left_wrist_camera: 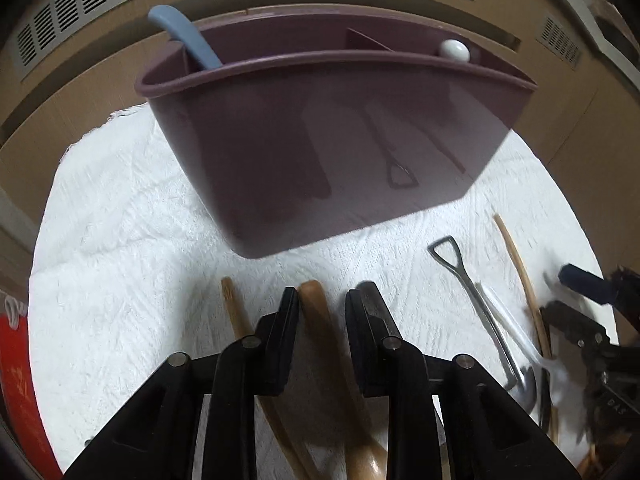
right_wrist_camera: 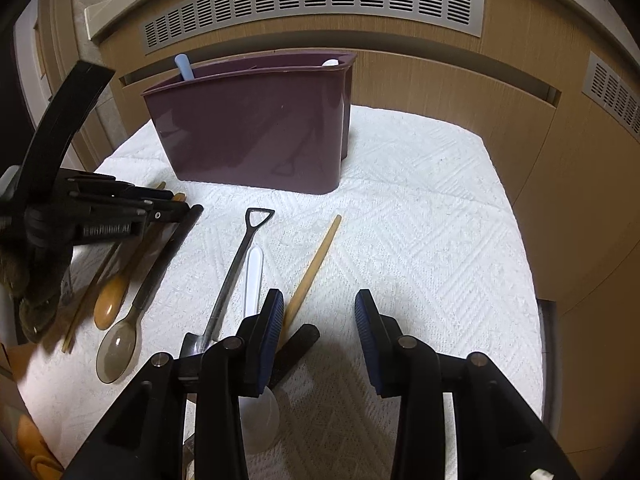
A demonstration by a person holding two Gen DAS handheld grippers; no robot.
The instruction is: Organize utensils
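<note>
Bare white towel (right_wrist_camera: pixel 420 208) stretches right of the purple caddy (right_wrist_camera: pixel 256 128). Left gripper (left_wrist_camera: pixel 322 300) straddles the wooden spoon (left_wrist_camera: pixel 316 312), jaws unclosed; right gripper (right_wrist_camera: pixel 318 308) gapes empty.

Left wrist view: low, close to the utensil holder (left_wrist_camera: pixel 320 120), facing its front wall. Right wrist view: higher, farther back, right of it, facing the holder (right_wrist_camera: pixel 256 120). Shared: holder, white towel (left_wrist_camera: pixel 120 220) (right_wrist_camera: pixel 420 200).
</note>
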